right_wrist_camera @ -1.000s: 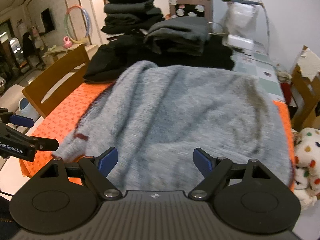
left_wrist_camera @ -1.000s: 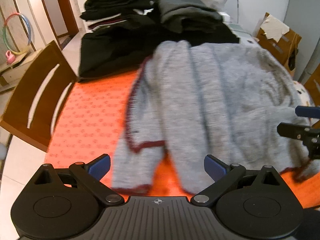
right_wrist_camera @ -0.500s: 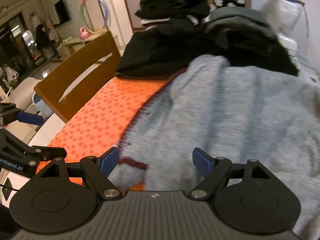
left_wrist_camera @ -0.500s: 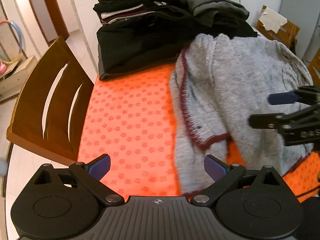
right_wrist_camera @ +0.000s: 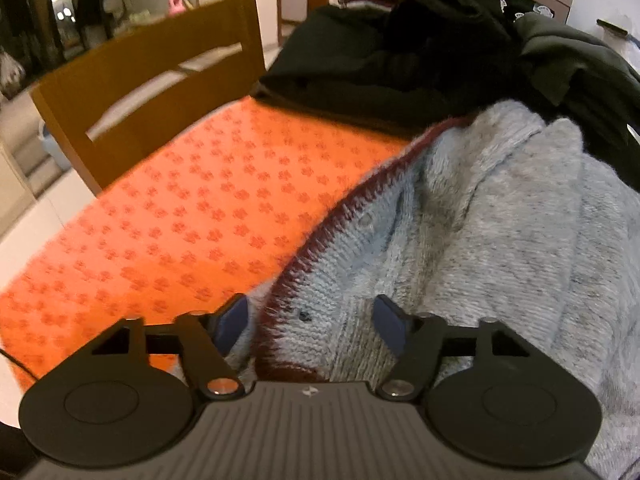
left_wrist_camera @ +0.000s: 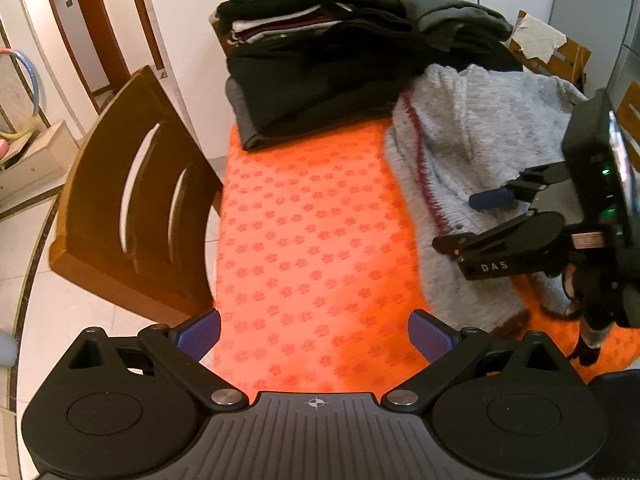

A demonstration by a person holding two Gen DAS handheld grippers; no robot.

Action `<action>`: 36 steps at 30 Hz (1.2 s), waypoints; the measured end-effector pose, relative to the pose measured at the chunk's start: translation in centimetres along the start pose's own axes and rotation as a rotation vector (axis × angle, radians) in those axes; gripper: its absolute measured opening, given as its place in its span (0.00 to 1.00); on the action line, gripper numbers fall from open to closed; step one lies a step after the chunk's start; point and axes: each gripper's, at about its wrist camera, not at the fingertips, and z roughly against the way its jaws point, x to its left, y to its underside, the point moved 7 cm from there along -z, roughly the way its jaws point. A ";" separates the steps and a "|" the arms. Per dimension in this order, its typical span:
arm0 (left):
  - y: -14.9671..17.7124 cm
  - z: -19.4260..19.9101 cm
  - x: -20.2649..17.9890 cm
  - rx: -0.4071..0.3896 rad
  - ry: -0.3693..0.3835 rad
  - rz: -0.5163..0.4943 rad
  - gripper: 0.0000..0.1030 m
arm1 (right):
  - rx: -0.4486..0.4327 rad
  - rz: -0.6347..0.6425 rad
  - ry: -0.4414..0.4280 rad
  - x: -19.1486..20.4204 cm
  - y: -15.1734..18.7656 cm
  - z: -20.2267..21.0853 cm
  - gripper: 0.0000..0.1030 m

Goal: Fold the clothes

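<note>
Orange cloth with a small flower print is covering the surface (left_wrist_camera: 312, 240), and it is filling the near part of both wrist views. Nearest in the left wrist view, the left gripper (left_wrist_camera: 314, 334) is hanging over bare orange cloth with its blue pads spread wide and nothing between them. Just to its right, the right gripper (left_wrist_camera: 472, 224) is reaching in from the right edge over the near left border of the grey cardigan (left_wrist_camera: 492, 136). In the right wrist view, the right gripper (right_wrist_camera: 312, 320) is closing its jaws, with the maroon-trimmed edge of the grey cardigan (right_wrist_camera: 460, 232) lying between the blue pads; the pads are not pressing the knit yet. That cardigan is lying crumpled on the right half of the surface, its maroon trim (right_wrist_camera: 360, 196) running from near to far. Left of the surface, a wooden chair (left_wrist_camera: 132, 200) is standing with its slatted back toward the cloth. Farther back, a pile of dark folded clothes (left_wrist_camera: 332, 60) is sitting at the far end, touching the cardigan's far edge.
</note>
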 end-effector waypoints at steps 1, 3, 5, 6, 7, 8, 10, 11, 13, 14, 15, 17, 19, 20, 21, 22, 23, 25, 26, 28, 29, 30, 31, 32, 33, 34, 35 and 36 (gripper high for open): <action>0.1 0.0 0.4 0.000 0.000 0.005 0.97 | 0.006 0.005 0.013 0.0 0.1 -0.4 0.62; 0.3 -0.1 1.1 0.001 0.001 0.014 0.97 | 0.004 -0.005 0.027 -0.4 0.1 -0.5 0.44; 0.5 -0.2 1.6 0.001 0.007 0.020 0.97 | -0.005 -0.022 0.039 -0.9 0.0 -0.2 0.13; 0.5 -0.4 1.6 0.000 0.013 0.019 0.97 | -0.017 -0.042 0.043 -1.4 -0.2 0.5 0.09; 0.4 -0.6 1.6 -0.001 0.020 0.017 0.97 | -0.029 -0.062 0.048 -1.9 -0.4 1.2 0.09; 0.3 -0.8 1.5 -0.002 0.027 0.014 0.97 | -0.042 -0.082 0.052 -2.3 -0.6 1.9 0.09; 0.1 -1.4 1.2 -0.003 0.045 0.011 0.97 | -0.074 -0.125 0.054 -3.4 -1.0 4.1 0.09; 0.0 -1.9 1.0 -0.002 0.055 0.010 0.97 | -0.095 -0.145 0.057 -4.0 -1.2 5.5 0.08; -0.4 -2.8 0.4 0.000 0.077 0.010 0.97 | -0.132 -0.184 0.069 -5.3 -1.4 8.2 0.08; -0.6 -3.4 -0.1 0.002 0.089 0.011 0.97 | -0.150 -0.205 0.076 -6.0 -1.6 9.5 0.08; -0.8 -4.0 -0.5 0.004 0.102 0.012 0.97 | -0.169 -0.229 0.087 -6.8 -1.7 10.8 0.08; -1.4 -5.0 -1.6 0.008 0.126 0.011 0.97 | -0.203 -0.282 0.113 -8.8 -1.7 13.3 0.08; -1.9 -6.0 -3.0 0.011 0.150 0.002 0.97 | -0.234 -0.334 0.157 -11.3 -1.4 15.9 0.08; -2.1 -6.4 -3.7 0.012 0.161 -0.005 0.97 | -0.246 -0.355 0.182 -12.5 -1.2 17.0 0.08; -2.4 -6.8 -4.4 0.013 0.171 -0.011 0.97 | -0.256 -0.373 0.211 -13.8 -0.8 18.1 0.08; -2.6 -7.1 -5.0 0.014 0.179 -0.018 0.97 | -0.264 -0.391 0.245 -15.3 -0.3 19.2 0.08; -2.9 -7.5 -5.8 0.014 0.186 -0.028 0.97 | -0.271 -0.410 0.278 -16.7 0.2 20.2 0.07; -3.5 -8.1 -7.2 0.012 0.193 -0.049 0.97 | -0.270 -0.444 0.350 -19.8 1.5 21.9 0.07; -3.7 -8.3 -7.9 0.011 0.191 -0.057 0.97 | -0.264 -0.460 0.383 -21.2 2.4 22.6 0.07; -4.3 -8.9 -9.2 0.009 0.188 -0.073 0.97 | -0.251 -0.491 0.447 -24.0 4.5 24.0 0.07; -4.6 -9.1 -9.8 0.008 0.186 -0.081 0.97 | -0.242 -0.510 0.479 -25.6 5.7 24.5 0.07; -4.9 -9.5 -10.4 0.005 0.183 -0.084 0.97 | -0.231 -0.529 0.509 -27.1 7.1 25.0 0.07; -5.4 -9.8 -10.9 0.002 0.179 -0.085 0.97 | -0.221 -0.548 0.539 -28.7 8.5 25.4 0.07; -5.8 -10.2 -11.4 0.000 0.172 -0.085 0.97 | -0.211 -0.567 0.569 -30.2 9.9 25.9 0.07; -6.1 -10.5 -11.9 -0.001 0.163 -0.083 0.97 | -0.199 -0.588 0.597 -31.7 11.3 26.3 0.07; -6.4 -10.7 -12.3 -0.003 0.157 -0.081 0.97 | -0.183 -0.615 0.620 -33.2 12.9 26.6 0.07; -6.8 -10.9 -12.8 -0.008 0.156 -0.077 0.97 | -0.167 -0.642 0.644 -34.8 14.4 26.9 0.07; -7.3 -11.1 -13.4 -0.015 0.157 -0.074 0.97 | -0.151 -0.669 0.663 -36.2 16.0 27.1 0.07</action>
